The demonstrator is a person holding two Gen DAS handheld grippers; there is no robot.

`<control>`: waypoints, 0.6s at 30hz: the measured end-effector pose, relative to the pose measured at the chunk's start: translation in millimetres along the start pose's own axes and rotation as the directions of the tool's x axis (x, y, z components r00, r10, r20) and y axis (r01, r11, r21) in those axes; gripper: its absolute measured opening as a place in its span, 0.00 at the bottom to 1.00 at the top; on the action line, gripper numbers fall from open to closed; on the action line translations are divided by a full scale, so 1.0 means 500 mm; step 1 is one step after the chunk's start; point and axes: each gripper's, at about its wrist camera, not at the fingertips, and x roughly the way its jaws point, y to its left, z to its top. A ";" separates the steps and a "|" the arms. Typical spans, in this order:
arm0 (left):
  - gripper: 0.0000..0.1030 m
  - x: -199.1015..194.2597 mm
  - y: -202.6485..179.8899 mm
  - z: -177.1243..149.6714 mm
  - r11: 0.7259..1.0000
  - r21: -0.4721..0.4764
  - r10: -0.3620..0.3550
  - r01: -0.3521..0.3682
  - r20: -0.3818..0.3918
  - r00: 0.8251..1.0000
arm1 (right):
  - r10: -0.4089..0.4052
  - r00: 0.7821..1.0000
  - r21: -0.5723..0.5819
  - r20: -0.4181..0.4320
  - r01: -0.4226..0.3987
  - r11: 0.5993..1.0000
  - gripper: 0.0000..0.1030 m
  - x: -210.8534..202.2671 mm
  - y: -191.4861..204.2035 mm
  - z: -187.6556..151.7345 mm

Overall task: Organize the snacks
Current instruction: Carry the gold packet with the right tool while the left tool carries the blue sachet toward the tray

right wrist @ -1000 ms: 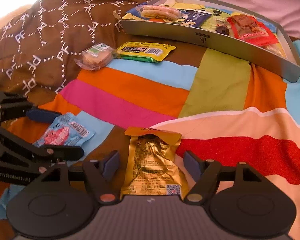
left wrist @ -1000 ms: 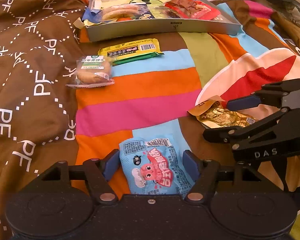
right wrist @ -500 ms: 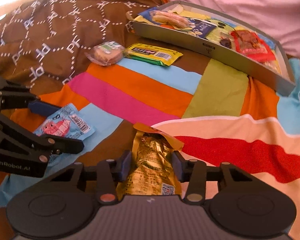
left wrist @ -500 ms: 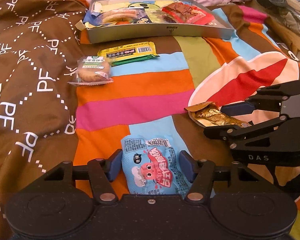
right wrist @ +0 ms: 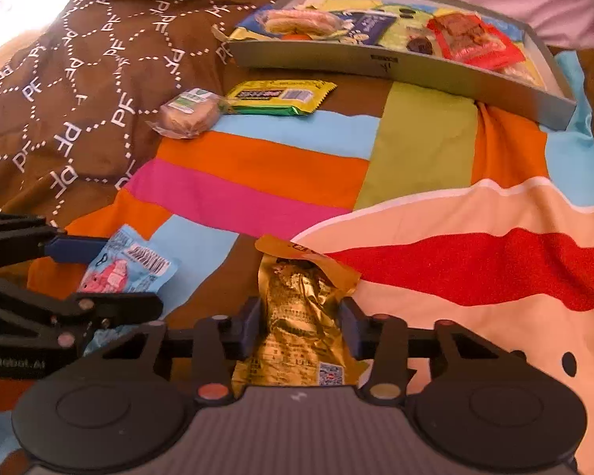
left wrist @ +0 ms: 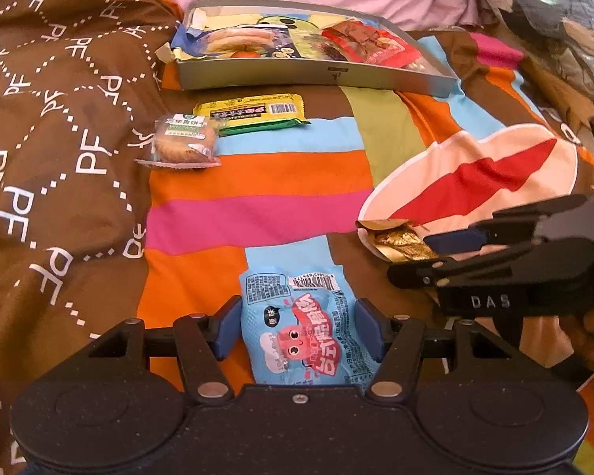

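Mid-pickup, I reckon: my left gripper (left wrist: 297, 332) is clamped on the blue snack pouch (left wrist: 303, 332) at 6 o'clock, my right gripper (right wrist: 300, 330) pinching the gold packet (right wrist: 301, 312). Next up, lifting both toward the grey tray (left wrist: 297, 75) at 12 o'clock, already holding several snack packs.

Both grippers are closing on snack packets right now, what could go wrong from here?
1. The right gripper pinches the crinkled gold packet near its lower part; the free top flap may flop or the foil slip when lifted.
2. The left gripper flanks the puffy blue packet; squeezing hard might crush or burst it.
3. The two grippers sit close together, so lifting both toward the grey tray at once risks a bump.
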 end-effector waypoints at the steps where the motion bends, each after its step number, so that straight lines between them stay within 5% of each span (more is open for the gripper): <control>1: 0.60 -0.001 0.000 0.001 1.000 -0.006 -0.002 0.002 0.002 1.000 | -0.008 1.000 -0.021 0.006 0.008 1.000 0.42 -0.004 0.005 -0.004; 9: 0.60 -0.014 -0.005 0.012 1.000 -0.026 -0.007 0.008 0.052 0.999 | -0.101 0.989 -0.198 0.108 0.121 0.973 0.42 -0.036 0.050 -0.019; 18: 0.61 -0.029 0.001 0.085 0.999 -0.036 0.014 -0.009 0.152 0.988 | -0.144 0.945 -0.286 0.293 0.230 0.930 0.43 -0.084 0.067 0.030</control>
